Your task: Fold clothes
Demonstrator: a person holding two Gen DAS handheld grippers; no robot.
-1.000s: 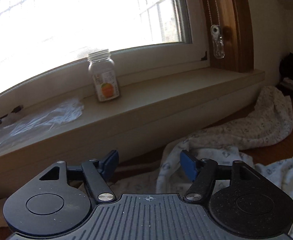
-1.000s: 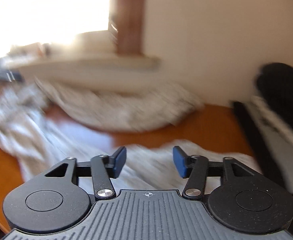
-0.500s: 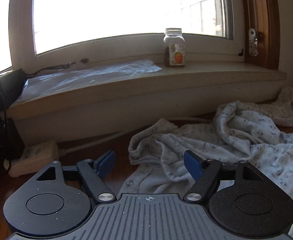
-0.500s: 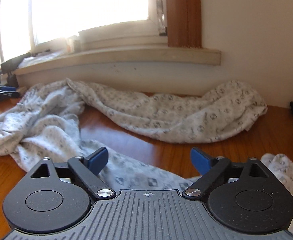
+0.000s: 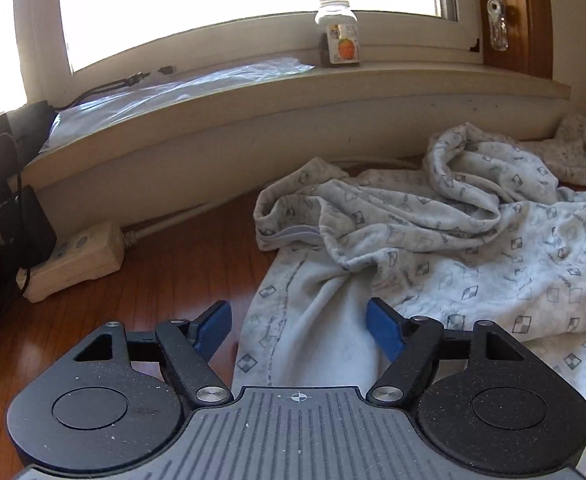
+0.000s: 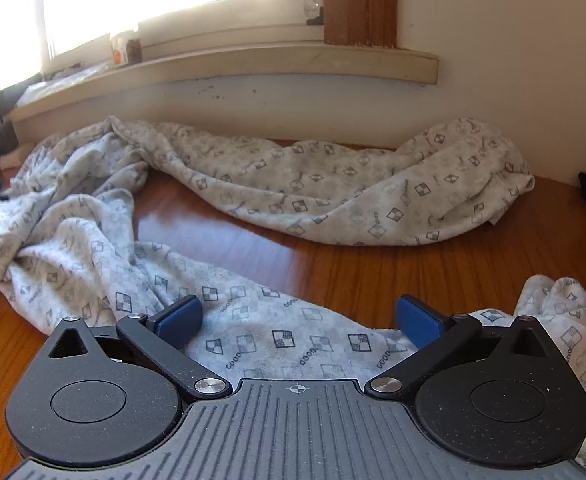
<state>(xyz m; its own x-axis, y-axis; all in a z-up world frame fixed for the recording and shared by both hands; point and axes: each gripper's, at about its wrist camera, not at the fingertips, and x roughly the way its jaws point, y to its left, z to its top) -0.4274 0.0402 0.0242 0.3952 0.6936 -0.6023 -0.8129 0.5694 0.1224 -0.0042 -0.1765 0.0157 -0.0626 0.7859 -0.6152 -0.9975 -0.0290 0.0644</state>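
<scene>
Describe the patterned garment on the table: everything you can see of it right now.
The garment is soft, light grey knit fabric printed with small dark checkered squares and the word GOOD. It lies unfolded and crumpled on the wooden table, bunched below the windowsill. One long part trails along the wall, like a sleeve or leg. A seamed opening shows near the left. Fabric lies beneath both open grippers, left gripper and right gripper; neither grips it.
</scene>
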